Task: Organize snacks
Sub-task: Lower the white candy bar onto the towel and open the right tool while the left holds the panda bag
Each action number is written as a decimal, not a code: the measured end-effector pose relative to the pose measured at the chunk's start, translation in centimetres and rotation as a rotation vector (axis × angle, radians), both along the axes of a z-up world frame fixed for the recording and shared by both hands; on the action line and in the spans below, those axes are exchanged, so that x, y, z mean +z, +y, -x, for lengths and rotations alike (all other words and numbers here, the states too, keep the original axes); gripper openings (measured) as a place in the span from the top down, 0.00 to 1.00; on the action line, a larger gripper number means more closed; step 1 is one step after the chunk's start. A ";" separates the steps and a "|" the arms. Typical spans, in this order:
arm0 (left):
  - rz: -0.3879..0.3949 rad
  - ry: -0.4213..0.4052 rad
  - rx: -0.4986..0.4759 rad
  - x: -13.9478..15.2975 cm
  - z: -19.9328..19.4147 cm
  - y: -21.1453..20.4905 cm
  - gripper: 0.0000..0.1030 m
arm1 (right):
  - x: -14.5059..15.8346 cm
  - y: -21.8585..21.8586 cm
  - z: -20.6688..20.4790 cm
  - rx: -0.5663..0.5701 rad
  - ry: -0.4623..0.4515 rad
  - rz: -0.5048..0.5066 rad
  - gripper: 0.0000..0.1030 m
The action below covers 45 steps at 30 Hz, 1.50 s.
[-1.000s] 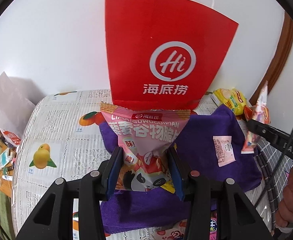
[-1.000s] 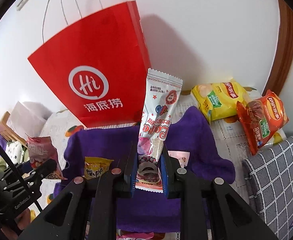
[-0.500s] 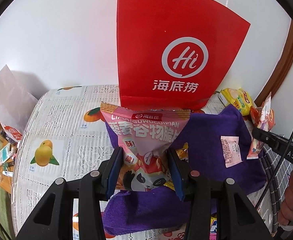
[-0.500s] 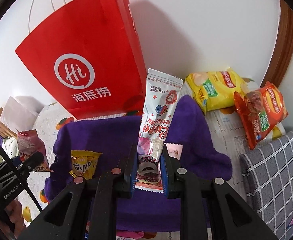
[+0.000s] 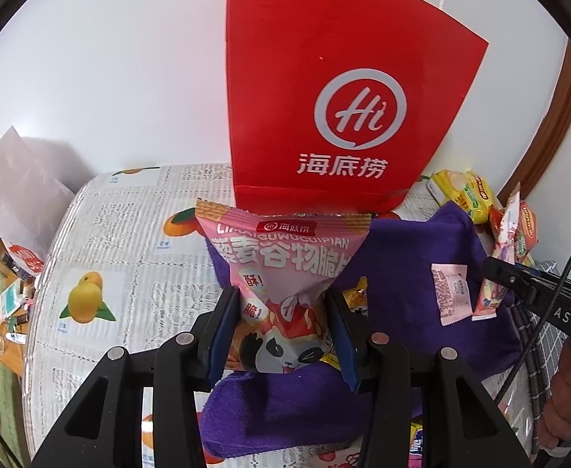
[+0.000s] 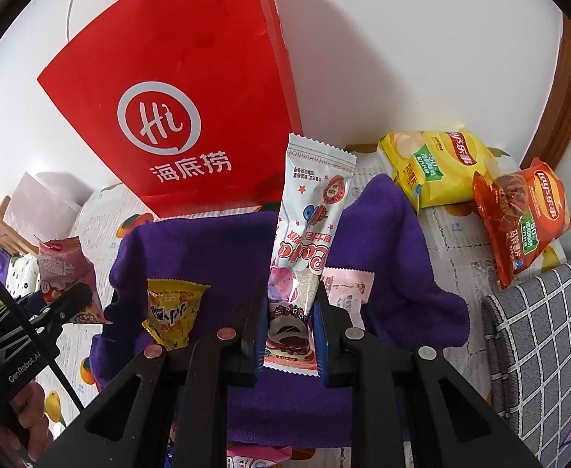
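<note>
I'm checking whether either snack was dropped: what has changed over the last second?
Nothing was let go. The left gripper still clamps the pink panda packet, the right gripper the long white packet. Both views drifted slightly, so the red bag looms larger. The snacks on the purple cloth stayed put.

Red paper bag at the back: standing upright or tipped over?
Upright: the red paper bag stands on its base against the wall, logo reading level.

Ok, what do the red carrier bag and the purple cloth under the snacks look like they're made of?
Red carrier bag: stiff matte paper, judging by its sharp folded edges and faint creases; thin white cord handles.
Purple cloth: soft napped fabric, probably fleece or terry towel, with a fuzzy light-absorbing surface and rumpled, rounded edges.
</note>
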<state>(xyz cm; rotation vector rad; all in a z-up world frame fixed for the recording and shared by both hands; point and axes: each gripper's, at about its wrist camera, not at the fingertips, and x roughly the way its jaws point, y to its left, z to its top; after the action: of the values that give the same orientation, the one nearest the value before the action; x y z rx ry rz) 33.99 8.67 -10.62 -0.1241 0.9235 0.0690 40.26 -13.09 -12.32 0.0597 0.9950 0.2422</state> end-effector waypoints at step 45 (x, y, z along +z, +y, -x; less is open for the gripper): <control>0.023 0.043 -0.031 -0.8 -0.2 -1.0 0.58 | -5.1 3.5 -1.1 0.112 0.198 0.047 0.69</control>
<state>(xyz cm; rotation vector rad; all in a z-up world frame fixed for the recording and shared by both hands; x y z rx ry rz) 34.20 7.71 -11.37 -0.1295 0.9694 0.0324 41.34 -9.57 -17.43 -0.0150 1.2027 0.3198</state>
